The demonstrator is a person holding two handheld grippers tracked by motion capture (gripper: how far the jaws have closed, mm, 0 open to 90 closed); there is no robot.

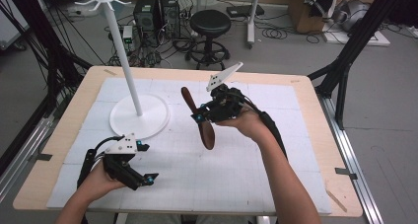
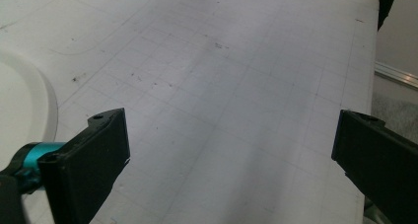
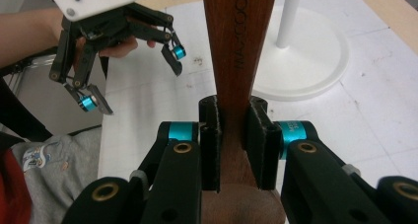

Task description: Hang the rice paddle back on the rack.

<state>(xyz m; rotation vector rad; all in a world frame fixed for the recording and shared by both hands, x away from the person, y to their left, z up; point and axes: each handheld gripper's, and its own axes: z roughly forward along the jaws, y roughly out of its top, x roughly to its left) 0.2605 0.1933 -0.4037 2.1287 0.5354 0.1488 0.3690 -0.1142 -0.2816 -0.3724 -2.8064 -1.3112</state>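
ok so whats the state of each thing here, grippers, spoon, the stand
right gripper: shut on the wooden spoon's handle, held above the table
wooden spoon: lifted clear of the mat, bowl end lowest
left gripper: open, nothing between its jaws, low over the mat
white stand: upright on its round base, hooks bare
white mat: flat on the wooden table

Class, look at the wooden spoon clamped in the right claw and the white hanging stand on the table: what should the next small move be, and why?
Probably carry the wooden spoon up and leftward toward the hooks at the top of the white stand. The right claw is shut on the spoon's handle and holds it clear of the table mat, while the left claw rests open near the stand's base with nothing between its jaws.
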